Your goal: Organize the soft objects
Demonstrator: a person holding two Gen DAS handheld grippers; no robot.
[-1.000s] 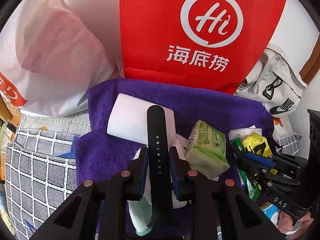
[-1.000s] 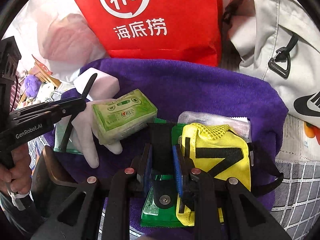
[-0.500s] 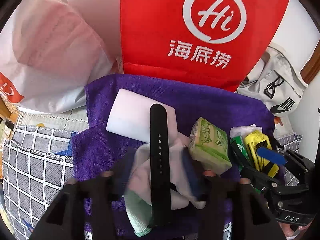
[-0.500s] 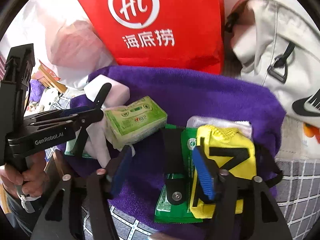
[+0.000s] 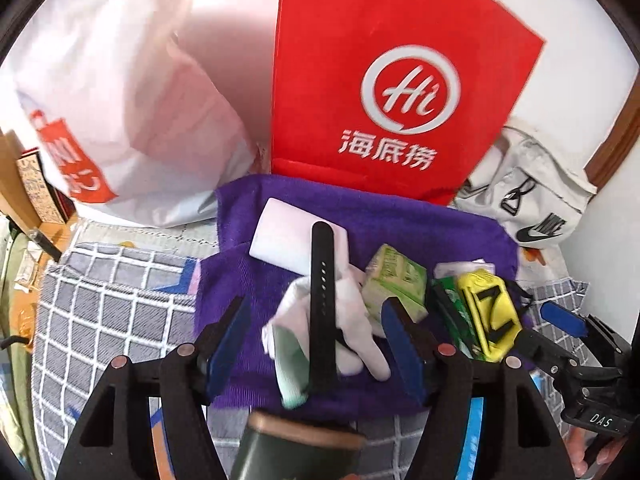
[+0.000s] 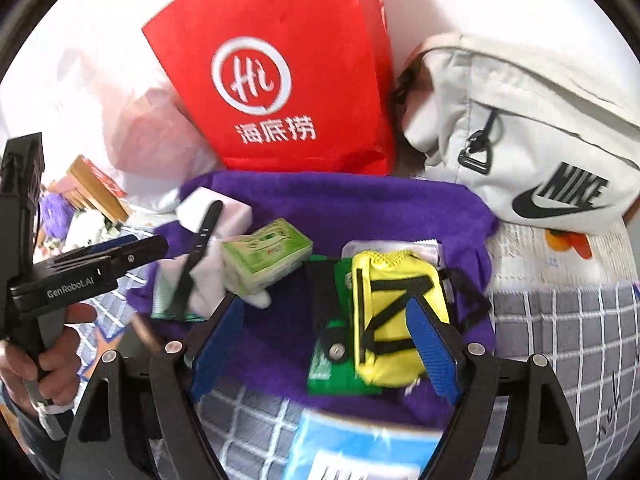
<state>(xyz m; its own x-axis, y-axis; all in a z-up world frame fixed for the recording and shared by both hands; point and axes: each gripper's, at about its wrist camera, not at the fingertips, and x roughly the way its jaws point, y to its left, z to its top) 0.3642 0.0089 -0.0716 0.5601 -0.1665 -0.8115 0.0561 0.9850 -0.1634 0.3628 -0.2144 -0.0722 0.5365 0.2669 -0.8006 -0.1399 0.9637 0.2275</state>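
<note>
On the purple towel (image 5: 400, 220) lie a white foam block (image 5: 280, 232), a white glove (image 5: 356, 320) and a green tissue pack (image 5: 394, 280). A black watch strap (image 5: 322, 300) rests across the glove. My left gripper (image 5: 316, 340) hovers over it with jaws opening, its pads clear of the strap. In the right wrist view my right gripper (image 6: 324, 344) is also opening above a short black strap (image 6: 326, 304), a green packet (image 6: 332, 372) and a yellow pouch (image 6: 394, 320), touching none. My left gripper (image 6: 152, 246) shows at the left there.
A red paper bag (image 5: 380, 80) stands behind the towel, a white plastic bag (image 5: 120, 100) to its left, a white Nike bag (image 6: 540, 140) to its right. Grey checked bedding (image 5: 112, 300) surrounds the towel. A dark tin (image 5: 300, 448) and a blue-white packet (image 6: 360, 448) lie near the front.
Both grippers let go of their black straps and opened wide. Both have pulled up and back, so the towel and its objects look smaller and farther.
</note>
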